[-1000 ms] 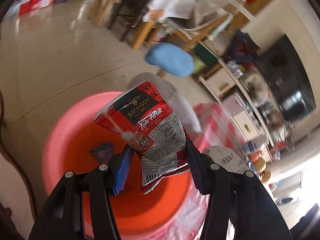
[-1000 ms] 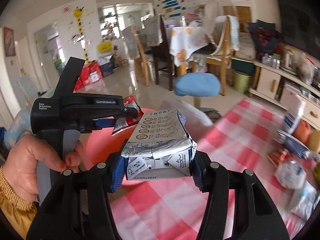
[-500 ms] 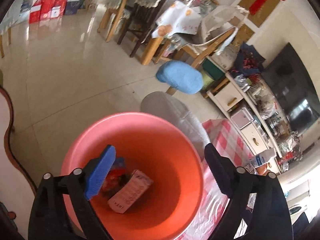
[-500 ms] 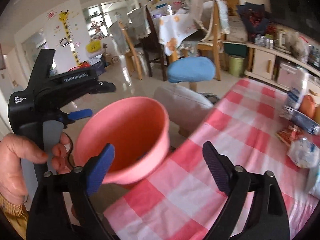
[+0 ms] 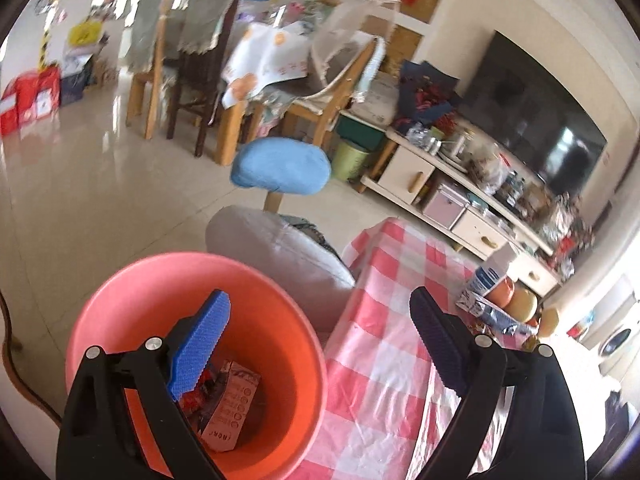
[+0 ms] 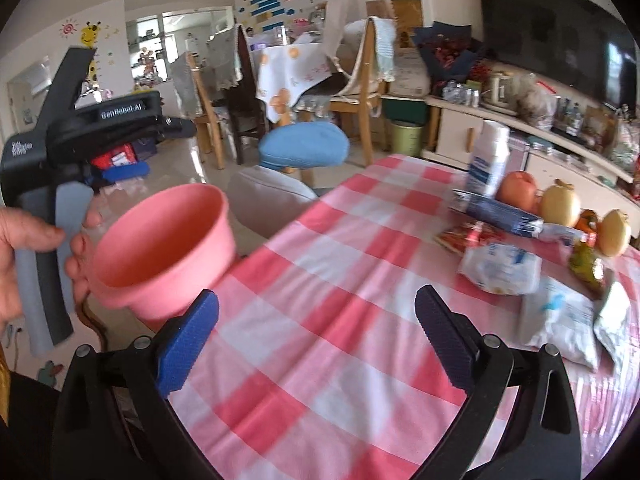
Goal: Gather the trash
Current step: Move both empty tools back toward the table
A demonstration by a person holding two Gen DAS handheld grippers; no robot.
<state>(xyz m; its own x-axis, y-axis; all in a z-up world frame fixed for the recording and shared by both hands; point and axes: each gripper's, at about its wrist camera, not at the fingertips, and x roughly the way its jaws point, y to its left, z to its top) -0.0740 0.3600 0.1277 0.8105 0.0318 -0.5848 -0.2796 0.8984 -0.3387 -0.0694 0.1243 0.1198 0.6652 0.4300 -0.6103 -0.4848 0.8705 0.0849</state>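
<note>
While the left gripper (image 5: 320, 344) is hanging empty and spread above the pink bin (image 5: 120, 296), the right gripper (image 6: 316, 340) is opening, empty, facing the white wrappers (image 6: 500, 268) lying on the checked tablecloth (image 6: 320, 280), probably light, crinkly, slippery, best pinched across a puffed edge.

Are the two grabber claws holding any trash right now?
No. The left gripper is open over the pink bucket, empty. The right gripper is opening above the checked tablecloth, nothing between its jaws.

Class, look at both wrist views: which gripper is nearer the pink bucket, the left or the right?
Left. The left gripper hangs over the pink bucket, one finger above its mouth; the right gripper, jaws opening and empty, sits beside it over the checked tablecloth.
</note>
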